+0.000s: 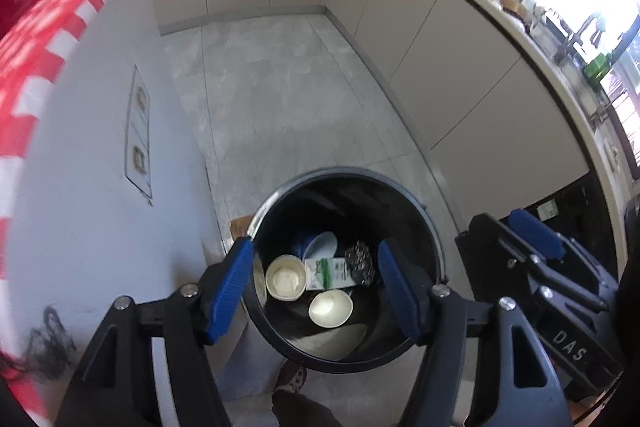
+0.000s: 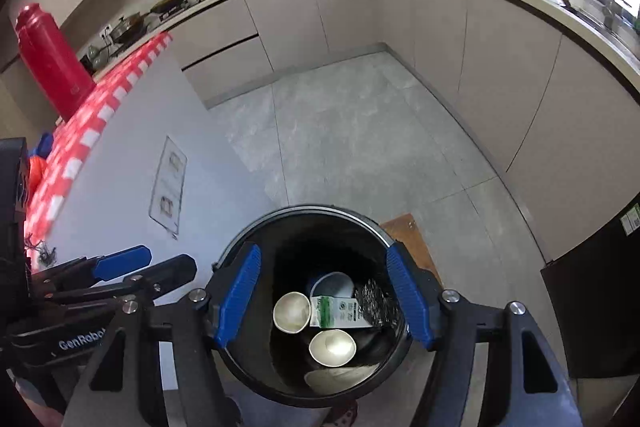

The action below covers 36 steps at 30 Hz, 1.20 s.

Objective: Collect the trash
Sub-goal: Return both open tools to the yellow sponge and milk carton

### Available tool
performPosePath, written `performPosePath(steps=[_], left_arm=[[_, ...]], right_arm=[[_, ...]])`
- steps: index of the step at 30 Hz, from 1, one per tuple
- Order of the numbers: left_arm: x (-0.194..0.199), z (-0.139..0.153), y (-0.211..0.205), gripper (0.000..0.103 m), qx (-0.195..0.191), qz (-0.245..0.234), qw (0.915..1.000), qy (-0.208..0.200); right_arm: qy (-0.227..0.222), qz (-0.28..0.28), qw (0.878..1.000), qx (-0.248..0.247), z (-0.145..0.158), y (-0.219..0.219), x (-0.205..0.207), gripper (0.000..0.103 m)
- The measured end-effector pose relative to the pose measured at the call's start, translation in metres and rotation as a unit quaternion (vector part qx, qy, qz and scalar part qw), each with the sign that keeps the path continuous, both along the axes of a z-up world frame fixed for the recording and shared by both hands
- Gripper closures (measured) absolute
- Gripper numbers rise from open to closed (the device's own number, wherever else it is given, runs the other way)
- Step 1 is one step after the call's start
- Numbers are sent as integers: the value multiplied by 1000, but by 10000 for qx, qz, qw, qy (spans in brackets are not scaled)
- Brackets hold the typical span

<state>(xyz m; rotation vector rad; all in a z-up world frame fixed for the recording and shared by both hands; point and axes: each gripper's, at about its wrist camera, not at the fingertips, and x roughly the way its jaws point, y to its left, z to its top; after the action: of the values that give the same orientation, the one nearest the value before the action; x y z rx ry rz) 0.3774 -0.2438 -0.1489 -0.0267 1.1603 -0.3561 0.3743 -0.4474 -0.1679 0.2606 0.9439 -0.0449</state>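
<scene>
A: Nearest, both grippers hang over the black bin [image 1: 434, 227]. Left gripper [image 1: 316, 287]: blue pads apart, nothing between them. Right gripper [image 2: 324, 299]: likewise spread and empty. Both point steeply down into the bin's mouth, likely because that is where trash gets released.

B: And the trash itself?

A: At the bottom of the bin: two paper bowls [image 2: 292, 311], a green-and-white carton [image 2: 340, 313], a crinkled dark wrapper [image 1: 360, 261], a pale blue dish [image 1: 320, 245]. The task's haul sits inside already.

B: Hidden parts?

A: The bin's depths are dark; what lies under the bowls cannot be told. A shoe [image 1: 291, 379] shows below the rim, the person otherwise cut off. Farther out, the red-checked tablecloth [image 2: 100, 115] blurs; whether more trash waits there cannot be seen.
</scene>
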Motion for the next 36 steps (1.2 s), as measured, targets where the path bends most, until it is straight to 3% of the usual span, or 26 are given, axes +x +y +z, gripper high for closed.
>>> performPosePath(steps=[10, 17, 29, 36], left_arm=[[-10, 75, 25, 36, -254, -79, 9979, -583], [-22, 109, 70, 36, -323, -87, 9960, -823], [-41, 143, 222, 33, -116, 439, 9913, -1238], [-43, 146, 327, 31, 16, 868, 9865, -1389]], right_arm=[[-309, -248, 9992, -83, 56, 19, -20, 35], [-592, -184, 9980, -134, 98, 70, -31, 35], [-983, 314, 9947, -24, 144, 239, -37, 32], [-1104, 645, 9918, 60, 148, 349, -30, 31]])
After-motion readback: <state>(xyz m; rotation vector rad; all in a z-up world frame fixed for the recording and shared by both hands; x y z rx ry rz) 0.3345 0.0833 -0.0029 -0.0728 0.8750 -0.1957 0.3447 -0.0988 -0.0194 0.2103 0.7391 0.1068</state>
